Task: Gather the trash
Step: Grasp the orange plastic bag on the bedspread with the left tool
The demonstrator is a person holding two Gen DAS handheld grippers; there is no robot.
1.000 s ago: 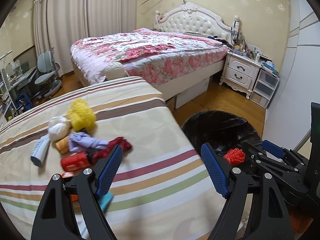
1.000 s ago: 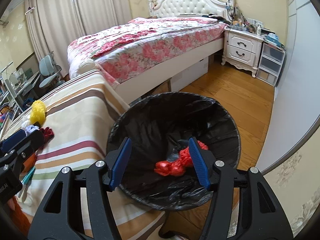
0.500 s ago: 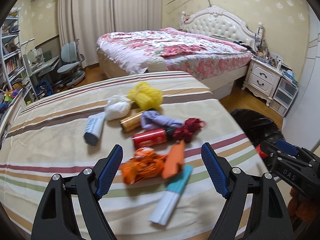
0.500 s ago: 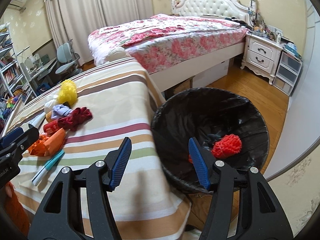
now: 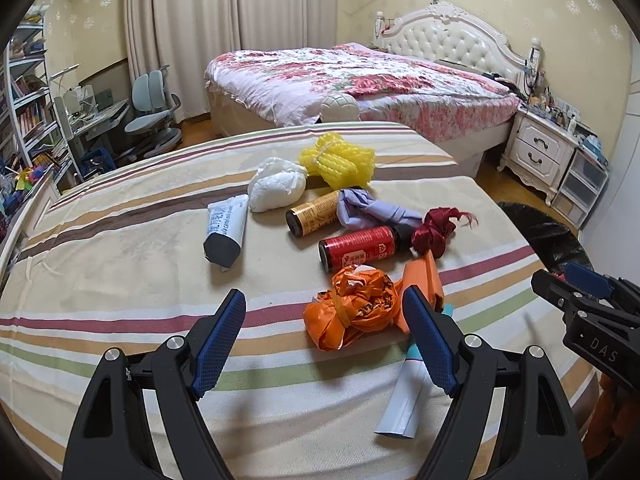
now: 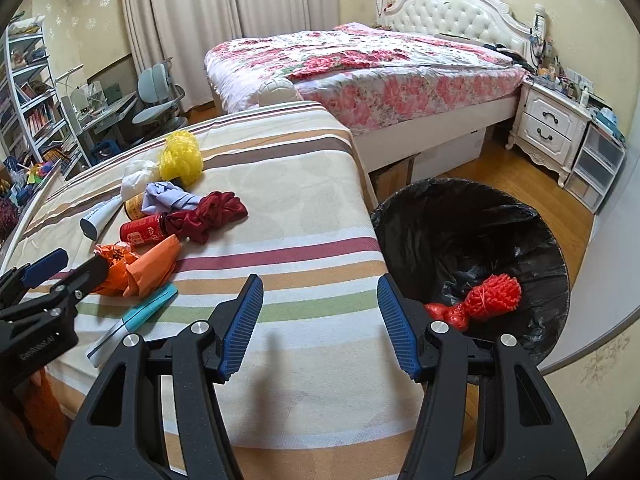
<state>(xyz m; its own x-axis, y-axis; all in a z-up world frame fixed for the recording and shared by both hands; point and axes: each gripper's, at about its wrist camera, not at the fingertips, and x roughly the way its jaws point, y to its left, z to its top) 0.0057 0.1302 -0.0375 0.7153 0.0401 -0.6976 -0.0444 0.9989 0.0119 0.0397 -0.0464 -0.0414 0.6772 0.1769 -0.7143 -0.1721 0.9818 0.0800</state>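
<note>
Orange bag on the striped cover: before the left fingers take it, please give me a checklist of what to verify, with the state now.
1. Left gripper open and empty: ok.
2. Orange bag lies between the fingers' line: ok.
3. Fingers touch the bag: not ok, still short of it.
4. Orange packet leans against the bag, may come along: not ok.
5. Bin open, with room: ok.
6. Right gripper empty: ok.

"Where was I working?"

"In a home bedroom. I saw a double bed [image 5: 360,84] with a floral quilt and a tufted white headboard [image 5: 448,40]."

"What else showed it?"

"A white nightstand [image 6: 550,130], long curtains [image 5: 224,32], a bookshelf [image 6: 28,92] and desk chair [image 5: 154,108], wood flooring [image 6: 516,172]."
</note>
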